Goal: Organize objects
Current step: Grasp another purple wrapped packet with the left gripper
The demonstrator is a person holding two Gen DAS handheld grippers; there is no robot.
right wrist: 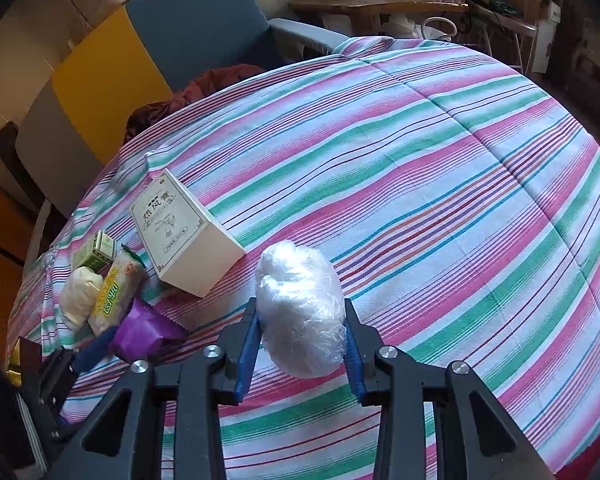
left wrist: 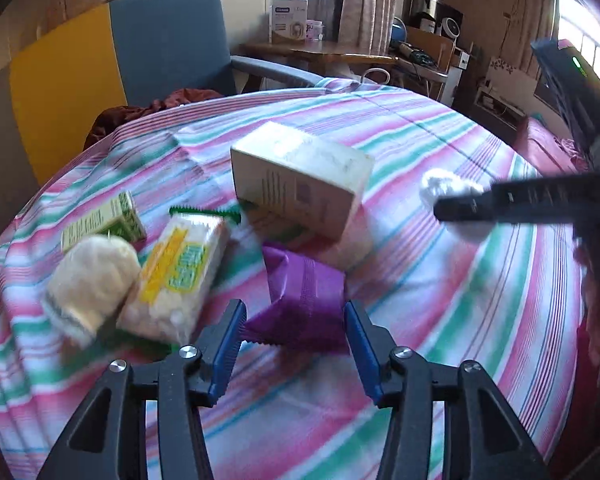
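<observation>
The right gripper (right wrist: 302, 334) was clenched on a plastic bundle (right wrist: 300, 312); both blue pads (right wrist: 249, 344) pressed its sides. The bundle was white, crinkled film, egg-shaped, and its long axis ran along the fingers, away from the camera, with the rounder end pointing out past the tips. It hung above the striped cloth (right wrist: 440, 168), just to the right of the white box (right wrist: 188, 236).

The left gripper (left wrist: 294, 320) stood around a purple packet (left wrist: 304, 296). The packet lay between the blue pads (left wrist: 228, 344), but the view was blurred and I could not tell if the pads pressed it. The packet was shiny and creased, with one crimped edge toward the camera and its long axis running away toward the box (left wrist: 300, 184).

The box lay on its long side, tilted, with printed black text on its faces. Left of the box lay a snack pack (left wrist: 180, 280) with a yellow and green label, its long axis leaning toward the box. Beside this pack was a pale round roll (left wrist: 92, 280), and behind them a small green carton (left wrist: 104, 222). All of these rested on the cloth. Behind the box stood a blue chair (left wrist: 172, 36).
</observation>
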